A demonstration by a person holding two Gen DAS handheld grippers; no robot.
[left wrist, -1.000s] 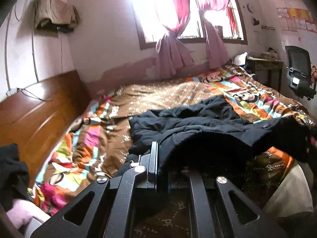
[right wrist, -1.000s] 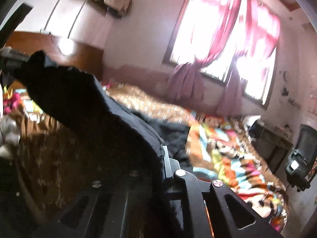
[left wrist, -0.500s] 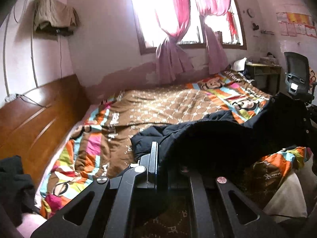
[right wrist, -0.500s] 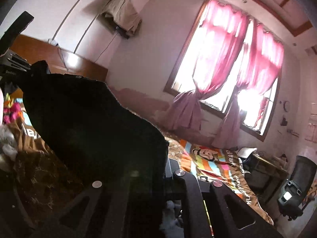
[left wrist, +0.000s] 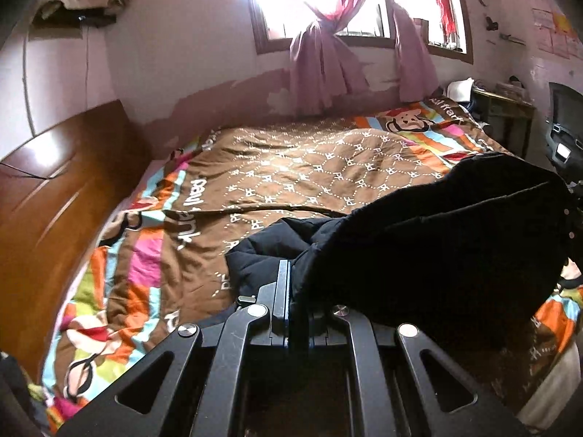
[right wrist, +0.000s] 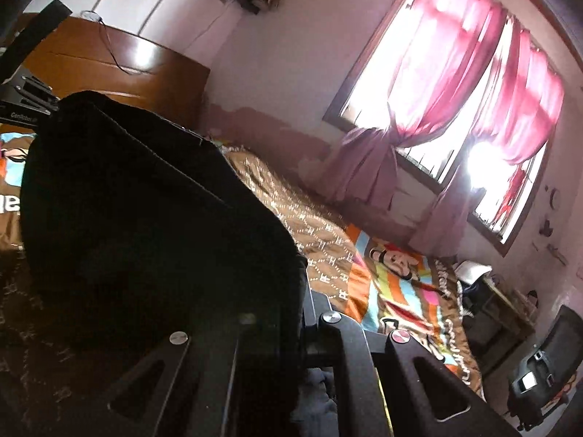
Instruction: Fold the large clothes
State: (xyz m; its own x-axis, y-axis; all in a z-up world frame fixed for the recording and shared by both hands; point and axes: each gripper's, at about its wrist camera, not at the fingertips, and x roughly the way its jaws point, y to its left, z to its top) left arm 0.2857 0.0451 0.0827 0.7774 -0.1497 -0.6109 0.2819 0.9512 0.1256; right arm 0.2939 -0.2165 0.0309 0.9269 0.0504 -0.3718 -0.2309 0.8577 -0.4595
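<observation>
Left wrist view: left gripper [left wrist: 291,291] nearest, clamped tight on an edge of the black jacket [left wrist: 437,247]. Jacket raised off the bedspread [left wrist: 309,167] and stretched rightward to the right gripper [left wrist: 574,196] at the frame's right edge. Beyond, brown patterned bedspread bare to the far wall; wooden headboard [left wrist: 54,189] at left, pink curtains [left wrist: 328,36] farthest. Right wrist view: right gripper [right wrist: 302,291] pinched shut on dark jacket fabric [right wrist: 145,225], hanging left toward the left gripper [right wrist: 25,98].
</observation>
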